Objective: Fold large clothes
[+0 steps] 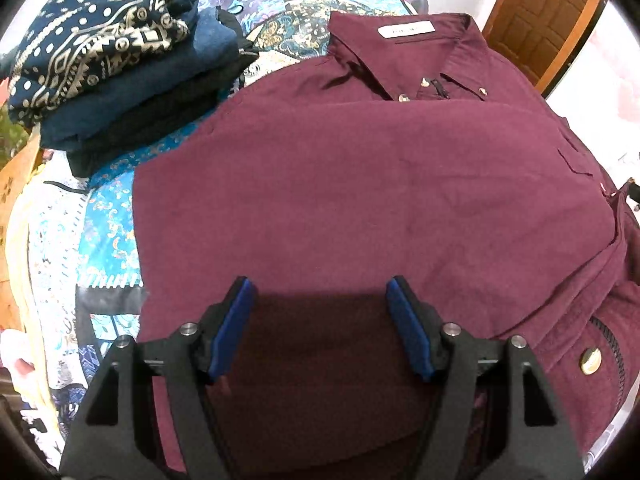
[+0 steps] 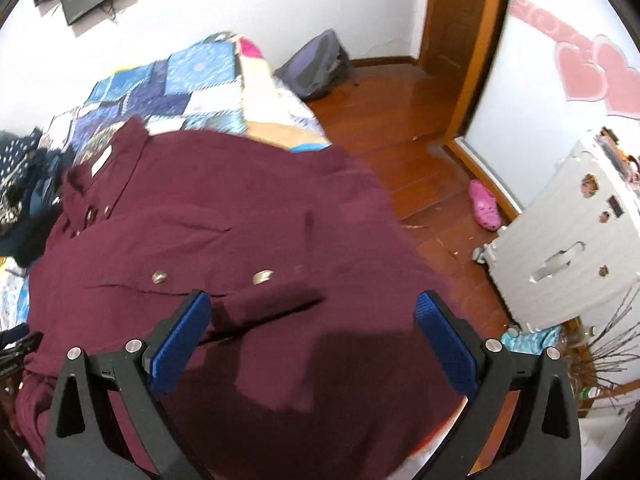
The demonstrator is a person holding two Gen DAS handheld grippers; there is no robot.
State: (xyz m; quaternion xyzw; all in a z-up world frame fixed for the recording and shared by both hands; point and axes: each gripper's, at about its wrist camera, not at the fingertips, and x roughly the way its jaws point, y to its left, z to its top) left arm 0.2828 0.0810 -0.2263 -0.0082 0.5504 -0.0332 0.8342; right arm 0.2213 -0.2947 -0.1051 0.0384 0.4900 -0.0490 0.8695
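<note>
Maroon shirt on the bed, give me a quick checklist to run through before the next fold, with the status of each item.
1. Left hand-held gripper open, nothing between its pads: ok.
2. Right hand-held gripper open, holding nothing: ok.
3. Maroon shirt lying fairly flat on the quilt: ok.
4. Collar at the far end, buttoned: ok.
5. Shirt's right side fully on the bed: cannot tell; it reaches the edge above the wooden floor.
6. Folded pile apart from the shirt: ok.
</note>
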